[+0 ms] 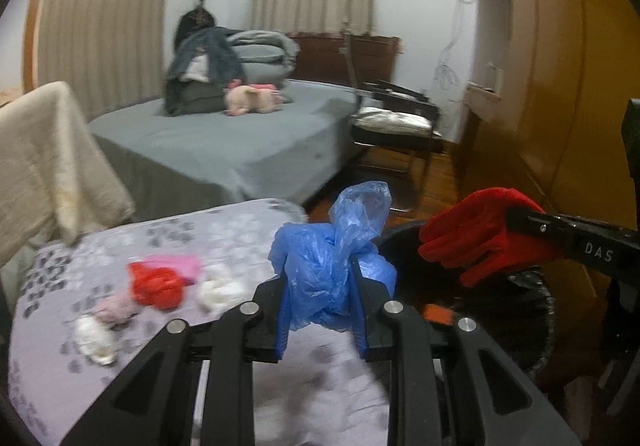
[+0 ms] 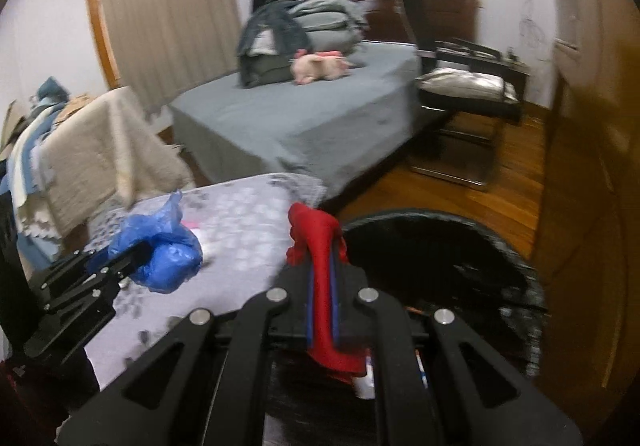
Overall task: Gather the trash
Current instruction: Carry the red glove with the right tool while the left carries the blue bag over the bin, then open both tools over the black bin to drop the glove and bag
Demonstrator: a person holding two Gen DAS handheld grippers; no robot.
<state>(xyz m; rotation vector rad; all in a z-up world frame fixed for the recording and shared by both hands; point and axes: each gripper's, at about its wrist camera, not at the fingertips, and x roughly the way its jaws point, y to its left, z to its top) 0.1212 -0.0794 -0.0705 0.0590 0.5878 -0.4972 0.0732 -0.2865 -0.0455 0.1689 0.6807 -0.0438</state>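
Observation:
My left gripper (image 1: 320, 278) is shut on a crumpled blue plastic bag (image 1: 332, 262) and holds it over the right edge of the lilac flowered bedspread (image 1: 180, 238), beside the black trash bin (image 1: 520, 310). It also shows in the right wrist view (image 2: 138, 256) with the bag (image 2: 160, 246). My right gripper (image 2: 320, 246) is shut on a red glove (image 2: 320, 266) at the bin's near left rim (image 2: 440, 217). The glove (image 1: 476, 234) hangs over the bin's mouth in the left wrist view. Red, pink and white scraps (image 1: 156, 286) lie on the bedspread.
A grey bed (image 1: 224, 149) with a pink plush toy (image 1: 252, 97) and folded clothes stands behind. A cream blanket (image 1: 44, 157) drapes at the left. A dark chair (image 1: 396, 125) and a wooden wardrobe (image 1: 540, 65) stand at the right on wooden floor.

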